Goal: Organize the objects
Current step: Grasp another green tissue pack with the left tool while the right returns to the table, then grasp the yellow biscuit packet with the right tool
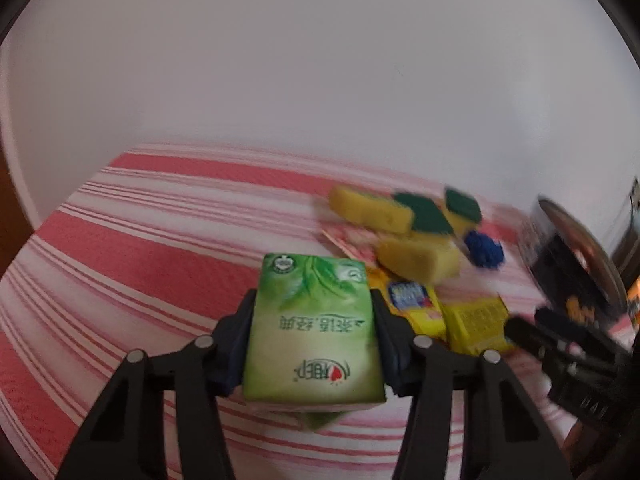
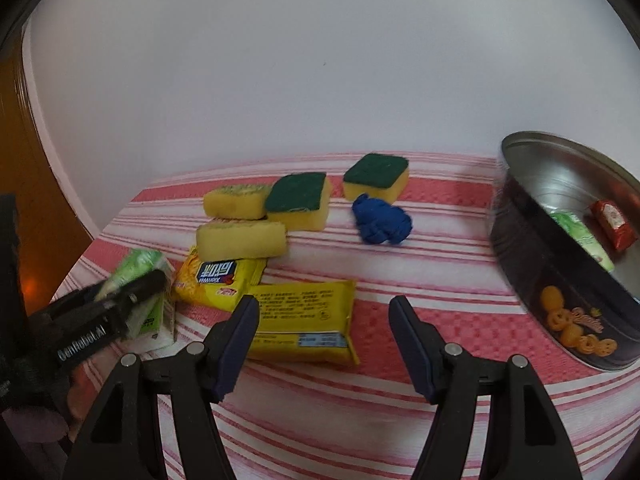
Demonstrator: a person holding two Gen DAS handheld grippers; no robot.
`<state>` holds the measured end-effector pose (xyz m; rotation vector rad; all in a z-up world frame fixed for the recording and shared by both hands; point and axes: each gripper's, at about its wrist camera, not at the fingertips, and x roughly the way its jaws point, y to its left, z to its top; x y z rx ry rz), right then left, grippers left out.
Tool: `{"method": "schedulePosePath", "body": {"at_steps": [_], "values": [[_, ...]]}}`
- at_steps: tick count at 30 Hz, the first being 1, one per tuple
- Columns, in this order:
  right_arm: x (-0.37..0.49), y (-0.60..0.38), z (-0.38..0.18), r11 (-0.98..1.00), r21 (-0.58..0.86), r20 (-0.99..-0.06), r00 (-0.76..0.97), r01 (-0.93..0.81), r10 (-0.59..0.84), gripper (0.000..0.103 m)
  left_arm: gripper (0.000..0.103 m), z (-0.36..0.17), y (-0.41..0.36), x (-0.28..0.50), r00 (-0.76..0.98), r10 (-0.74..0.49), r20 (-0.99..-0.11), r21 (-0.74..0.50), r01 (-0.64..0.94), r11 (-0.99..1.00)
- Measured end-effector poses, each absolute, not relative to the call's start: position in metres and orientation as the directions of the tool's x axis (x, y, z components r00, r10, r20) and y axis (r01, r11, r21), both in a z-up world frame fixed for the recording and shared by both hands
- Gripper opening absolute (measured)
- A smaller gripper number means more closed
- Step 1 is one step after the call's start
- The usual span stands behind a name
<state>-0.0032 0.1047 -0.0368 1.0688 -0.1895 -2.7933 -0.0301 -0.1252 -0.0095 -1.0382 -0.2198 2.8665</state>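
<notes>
The left gripper (image 1: 312, 332) is clamping a green tissue pack (image 1: 312, 324), its two pads pressing on the pack's long sides; the pack is sitting low over the striped tablecloth (image 1: 120, 264), toward the near left part of the table, and I cannot tell whether it is resting on the cloth or just clear of it. The right gripper (image 2: 320, 340) is hanging with its jaws apart and nothing between them, just in front of a yellow snack packet (image 2: 304, 324) lying flat near the middle of the table.

Beyond that packet a second yellow packet (image 2: 218, 280) is lying partly under a sponge (image 2: 242, 240). Three more sponges (image 2: 298, 200) are crowding behind it toward the far edge, two of them green side up, and a blue knotted cloth (image 2: 382, 220) is sitting just to their right. At the right edge a round biscuit tin (image 2: 560, 280) is standing open, with another green pack (image 2: 580, 236) and a small red packet (image 2: 614, 220) already inside.

To my eye the step in hand is gathering the loose items into the tin, and the tissue pack is the piece being taken. The next move likely calls for lifting it clear and carrying it rightward over the packets and the tin's wall without nudging the right gripper, which stands between.
</notes>
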Motion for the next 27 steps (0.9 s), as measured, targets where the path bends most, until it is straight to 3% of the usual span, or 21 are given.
{"method": "schedulePosePath", "body": {"at_steps": [4,10,14,27], "values": [[-0.010,0.096,-0.041,-0.982,0.158,-0.680,-0.710,0.103,-0.184,0.069,0.053,-0.001,-0.148,-0.028,-0.807,0.076,-0.586,-0.198,0.052,-0.979],[-0.023,0.078,-0.050,-0.983,0.124,-0.724,-0.665,0.134,-0.182,0.070,0.053,-0.006,-0.150,-0.032,-0.795,0.086,-0.600,-0.212,0.054,-0.976],[-0.033,0.068,-0.053,-0.986,0.098,-0.744,-0.648,0.138,-0.164,0.079,0.053,-0.005,-0.151,-0.030,-0.799,0.078,-0.596,-0.202,0.056,-0.978],[-0.052,0.057,-0.061,-0.990,0.031,-0.782,-0.613,0.138,-0.110,0.087,0.053,-0.007,-0.150,-0.030,-0.794,0.071,-0.603,-0.195,0.060,-0.979]]}}
